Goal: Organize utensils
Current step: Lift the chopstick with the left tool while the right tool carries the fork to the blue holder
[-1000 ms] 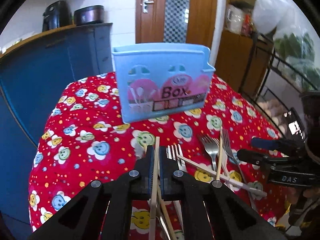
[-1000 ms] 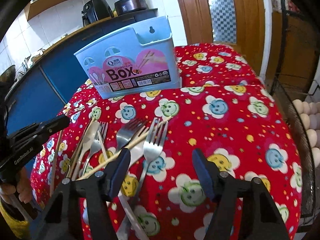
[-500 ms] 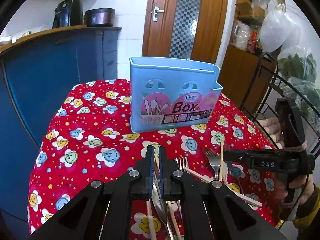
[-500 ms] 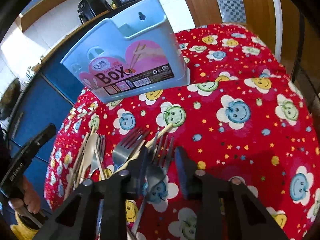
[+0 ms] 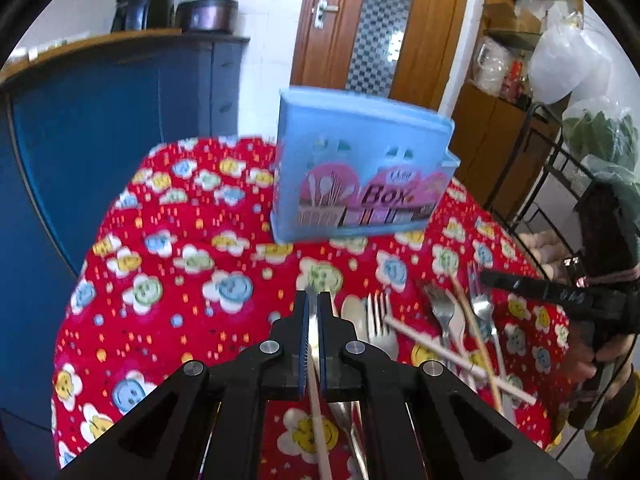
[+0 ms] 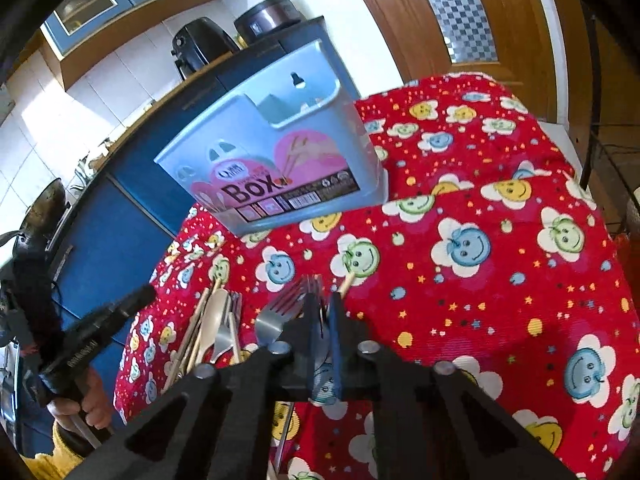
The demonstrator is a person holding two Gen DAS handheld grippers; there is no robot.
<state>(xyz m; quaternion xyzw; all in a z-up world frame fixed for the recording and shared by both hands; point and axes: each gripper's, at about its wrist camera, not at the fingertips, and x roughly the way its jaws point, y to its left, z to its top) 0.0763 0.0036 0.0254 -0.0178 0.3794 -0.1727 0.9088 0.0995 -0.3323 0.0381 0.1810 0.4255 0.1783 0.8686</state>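
A light blue utensil box (image 5: 360, 172) labelled "Box" stands at the far side of the red smiley tablecloth; it also shows in the right wrist view (image 6: 280, 168). My left gripper (image 5: 313, 304) is shut on a wooden chopstick (image 5: 320, 420), lifted above the cloth. My right gripper (image 6: 320, 308) is shut on a metal fork (image 6: 310, 292). Loose forks (image 5: 440, 312), a pale spoon (image 5: 354, 312) and chopsticks (image 5: 432, 344) lie on the cloth right of the left gripper. The same pile (image 6: 216, 332) lies left of the right gripper.
A blue cabinet (image 5: 100, 128) stands left of the table, with dark appliances (image 5: 140, 4) on top. A wooden door (image 5: 380, 28) is behind. A wire rack (image 5: 560, 168) with bags stands at the right. The table edge falls away at left and front.
My left gripper has lifted and swung left with the chopstick. My right gripper has closed from open onto a fork and raised it, tilting toward the box.
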